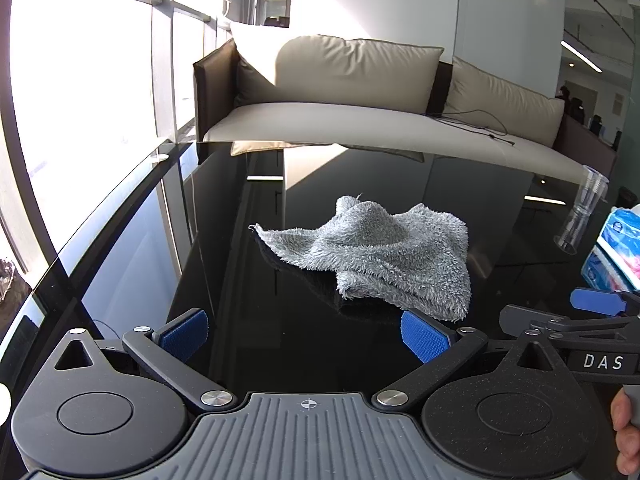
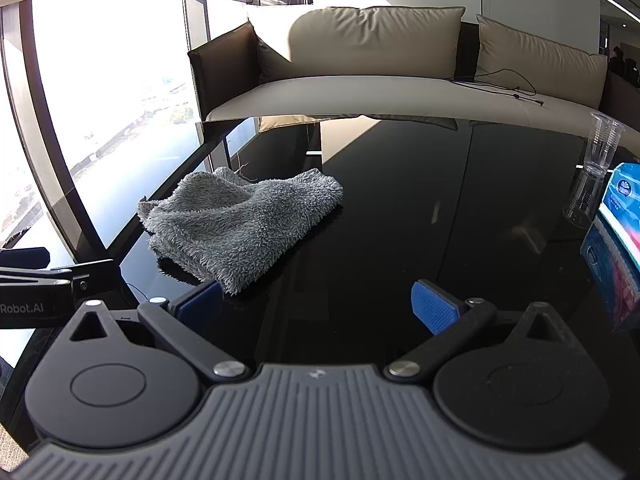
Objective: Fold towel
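Observation:
A crumpled grey fluffy towel (image 1: 376, 256) lies in a loose heap on the glossy black table (image 1: 280, 280). My left gripper (image 1: 306, 336) stands open just short of it, its right blue pad almost at the towel's near edge, nothing between the fingers. In the right wrist view the same towel (image 2: 240, 220) sits ahead to the left, and my right gripper (image 2: 318, 306) is open with its left pad close to the towel's near corner. The right gripper's body shows at the right edge of the left view, with part of a hand below it.
A clear plastic cup (image 2: 600, 148) and a blue tissue pack (image 2: 624, 208) stand at the table's right side. A beige sofa (image 1: 360, 92) with a black cable on its seat lies beyond the far edge. Large windows (image 1: 80, 100) run along the left.

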Action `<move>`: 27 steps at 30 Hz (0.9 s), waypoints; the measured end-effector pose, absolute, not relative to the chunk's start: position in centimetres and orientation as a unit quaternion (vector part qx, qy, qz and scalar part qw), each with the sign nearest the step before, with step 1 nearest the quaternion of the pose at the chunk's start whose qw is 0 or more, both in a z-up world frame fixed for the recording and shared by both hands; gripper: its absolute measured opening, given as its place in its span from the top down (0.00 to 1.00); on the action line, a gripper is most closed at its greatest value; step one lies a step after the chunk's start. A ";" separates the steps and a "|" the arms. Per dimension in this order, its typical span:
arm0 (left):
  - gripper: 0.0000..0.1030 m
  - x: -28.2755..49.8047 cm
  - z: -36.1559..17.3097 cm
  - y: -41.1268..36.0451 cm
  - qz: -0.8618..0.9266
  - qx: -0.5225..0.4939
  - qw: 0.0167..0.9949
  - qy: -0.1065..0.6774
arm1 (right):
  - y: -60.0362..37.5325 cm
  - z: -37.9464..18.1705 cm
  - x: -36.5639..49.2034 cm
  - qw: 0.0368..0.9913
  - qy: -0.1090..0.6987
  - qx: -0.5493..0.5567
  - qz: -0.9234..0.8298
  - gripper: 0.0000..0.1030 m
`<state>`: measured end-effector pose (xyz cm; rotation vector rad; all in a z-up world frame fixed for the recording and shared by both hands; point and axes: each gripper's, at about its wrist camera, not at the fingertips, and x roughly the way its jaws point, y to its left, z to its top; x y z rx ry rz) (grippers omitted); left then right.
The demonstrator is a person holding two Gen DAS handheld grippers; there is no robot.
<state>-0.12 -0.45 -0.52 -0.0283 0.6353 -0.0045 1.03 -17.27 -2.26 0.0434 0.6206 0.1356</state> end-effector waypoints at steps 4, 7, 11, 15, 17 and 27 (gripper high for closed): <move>0.01 0.0 -0.5 -0.4 -0.003 -0.015 0.950 0.312 | -17.4 -2.3 1.1 0.950 0.306 0.022 0.065 0.00; 0.01 0.2 -0.5 -0.4 -0.003 -0.014 0.950 0.311 | -17.4 -2.3 1.3 0.949 0.306 0.023 0.066 0.00; 0.01 0.7 -0.4 -0.3 -0.002 -0.012 0.951 0.309 | -17.5 -2.2 1.8 0.950 0.304 0.022 0.067 0.00; 0.01 1.5 -0.4 -0.3 0.001 -0.002 0.952 0.306 | -17.5 -2.0 2.9 0.953 0.295 0.019 0.073 0.00; 0.01 1.9 -0.3 -0.2 0.002 0.001 0.953 0.304 | -17.5 -1.9 3.7 0.953 0.292 0.023 0.078 0.00; 0.01 4.1 -0.4 0.9 0.000 -0.024 0.954 0.300 | -17.4 -1.8 7.2 0.952 0.288 0.026 0.097 0.01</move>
